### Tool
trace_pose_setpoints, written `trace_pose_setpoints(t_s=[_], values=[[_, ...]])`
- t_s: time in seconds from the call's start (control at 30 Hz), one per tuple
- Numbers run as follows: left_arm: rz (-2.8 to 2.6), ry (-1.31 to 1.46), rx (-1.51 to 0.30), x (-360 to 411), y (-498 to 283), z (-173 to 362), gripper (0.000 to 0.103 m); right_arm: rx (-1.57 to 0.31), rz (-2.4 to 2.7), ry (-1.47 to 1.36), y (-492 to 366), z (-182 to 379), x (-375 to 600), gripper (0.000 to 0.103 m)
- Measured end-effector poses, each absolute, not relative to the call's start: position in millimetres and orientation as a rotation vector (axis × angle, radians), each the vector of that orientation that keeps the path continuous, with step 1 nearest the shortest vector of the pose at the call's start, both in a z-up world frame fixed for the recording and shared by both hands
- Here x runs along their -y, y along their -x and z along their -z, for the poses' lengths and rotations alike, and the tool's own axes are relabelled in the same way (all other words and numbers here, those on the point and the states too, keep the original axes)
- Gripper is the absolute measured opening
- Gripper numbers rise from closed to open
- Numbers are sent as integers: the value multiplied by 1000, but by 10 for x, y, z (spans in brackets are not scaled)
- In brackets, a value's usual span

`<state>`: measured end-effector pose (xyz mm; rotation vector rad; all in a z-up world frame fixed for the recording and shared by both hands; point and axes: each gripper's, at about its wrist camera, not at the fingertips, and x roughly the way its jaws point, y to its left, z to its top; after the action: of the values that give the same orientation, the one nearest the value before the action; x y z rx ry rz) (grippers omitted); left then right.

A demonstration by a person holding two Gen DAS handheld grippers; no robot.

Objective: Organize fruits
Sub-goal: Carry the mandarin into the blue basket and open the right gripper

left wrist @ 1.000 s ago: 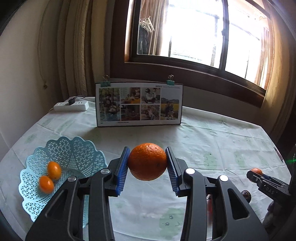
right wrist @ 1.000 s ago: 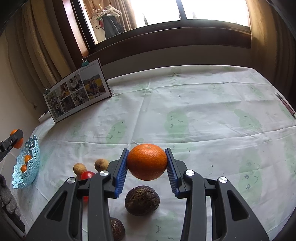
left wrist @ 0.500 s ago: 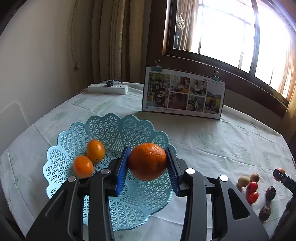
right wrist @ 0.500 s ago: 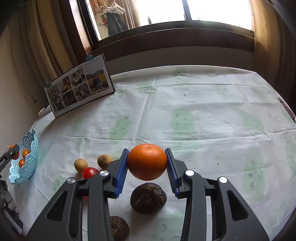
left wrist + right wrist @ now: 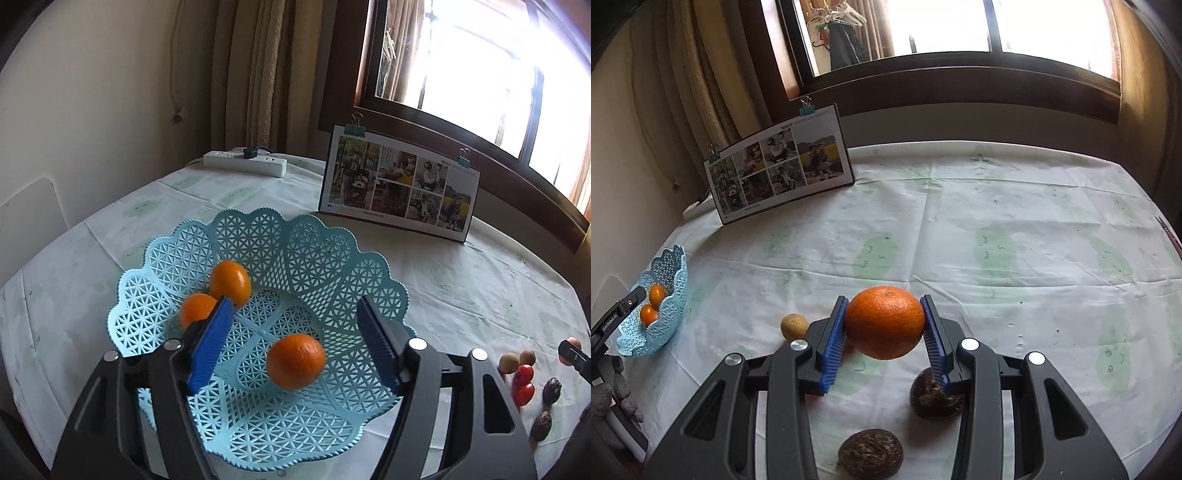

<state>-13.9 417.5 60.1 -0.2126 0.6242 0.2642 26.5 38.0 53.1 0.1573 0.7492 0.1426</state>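
A light blue lattice basket [image 5: 314, 254] fills the left wrist view. My left gripper [image 5: 295, 343] stands open over it, and an orange [image 5: 295, 361] lies free in the basket between the blue pads. Two smaller oranges [image 5: 229, 281] sit at the basket's left, one partly behind my left finger. In the right wrist view my right gripper [image 5: 884, 332] is shut on a large orange [image 5: 884, 321], held above the tablecloth. The basket [image 5: 668, 317] shows far left there.
Loose fruits lie on the cloth: two dark wrinkled ones [image 5: 932, 397], a tan one [image 5: 794, 325], and red ones [image 5: 522, 384]. A photo board [image 5: 399, 184] stands at the back, with a power strip [image 5: 245, 162] near the wall. The table edge curves close on the left.
My left gripper moved over the basket, opened, and let its orange drop into the basket. My right gripper kept hold of its orange and shifted slightly.
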Motion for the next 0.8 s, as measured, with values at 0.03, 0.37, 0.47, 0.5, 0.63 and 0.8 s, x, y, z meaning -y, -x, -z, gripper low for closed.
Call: trace_pose_setpoints(t_s=[0.03, 0.37, 0.47, 0.5, 0.63, 0.8], values=[[-269, 217, -612, -4201, 160, -622, 80, -746, -153, -153, -266, -558, -434, 40], [-365, 143, -496, -4361, 434, -788, 96, -710, -329, -111, -268, -848, -1270, 40], [-371, 134, -483, -4402, 514, -804, 96, -709, -392, -96, -260, -897, -1573, 40], [-372, 131, -480, -4413, 540, -807, 96, -708, -417, -89, -253, -913, -1695, 40], [-376, 131, -475, -4470, 619, -810, 96, -710, -492, -58, -231, -926, -2105, 40], [-393, 145, -473, -4566, 700, -776, 97, -737, -557, -31, -199, -858, -2512, 40]])
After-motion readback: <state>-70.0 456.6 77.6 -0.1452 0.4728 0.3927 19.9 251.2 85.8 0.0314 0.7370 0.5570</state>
